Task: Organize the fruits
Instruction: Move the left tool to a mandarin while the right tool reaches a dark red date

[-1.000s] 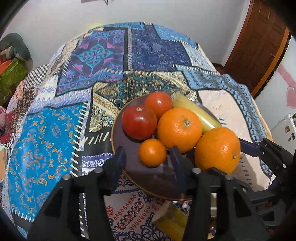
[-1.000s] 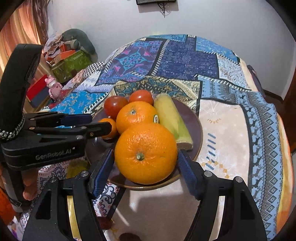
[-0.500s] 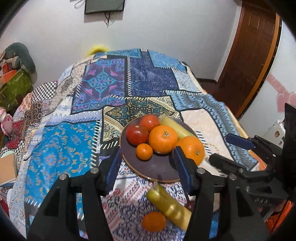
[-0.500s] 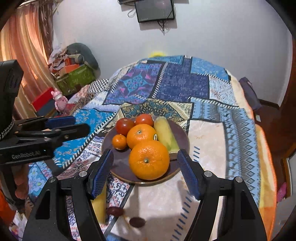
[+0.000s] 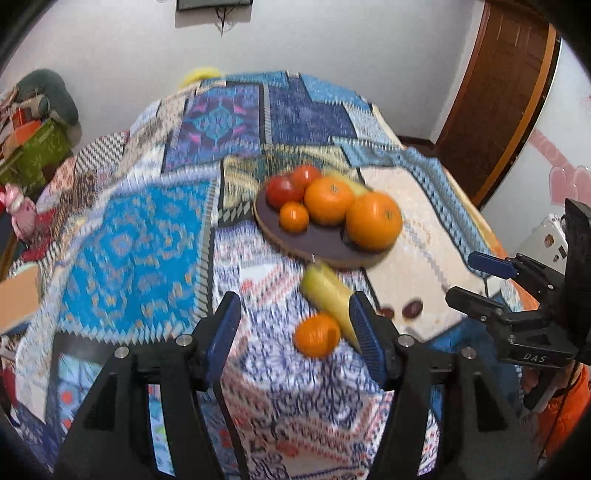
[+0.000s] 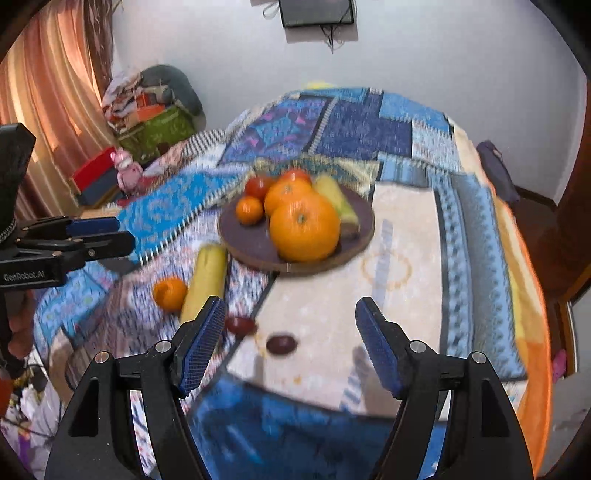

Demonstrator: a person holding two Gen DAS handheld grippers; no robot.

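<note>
Across most of both frames spreads a patchwork cloth [image 6: 406, 258]. Just above centre sits the dark plate [image 6: 255, 251] of oranges and tomatoes. Below-left of it, off the plate, lie a yellow fruit [image 6: 205, 277] and small orange [image 6: 170, 293]. Left gripper [image 5: 295, 332] and right gripper [image 6: 288, 339] gape wide, empty.

Patchwork cloth [image 6: 369, 125] spread over table. Wall-mounted screen [image 6: 316, 13] seen at top. Pink toy [image 6: 127, 171] and green box [image 6: 159, 129] stacked at left, by curtain [image 6: 55, 92]. Brown door [image 5: 506, 92] at right.
</note>
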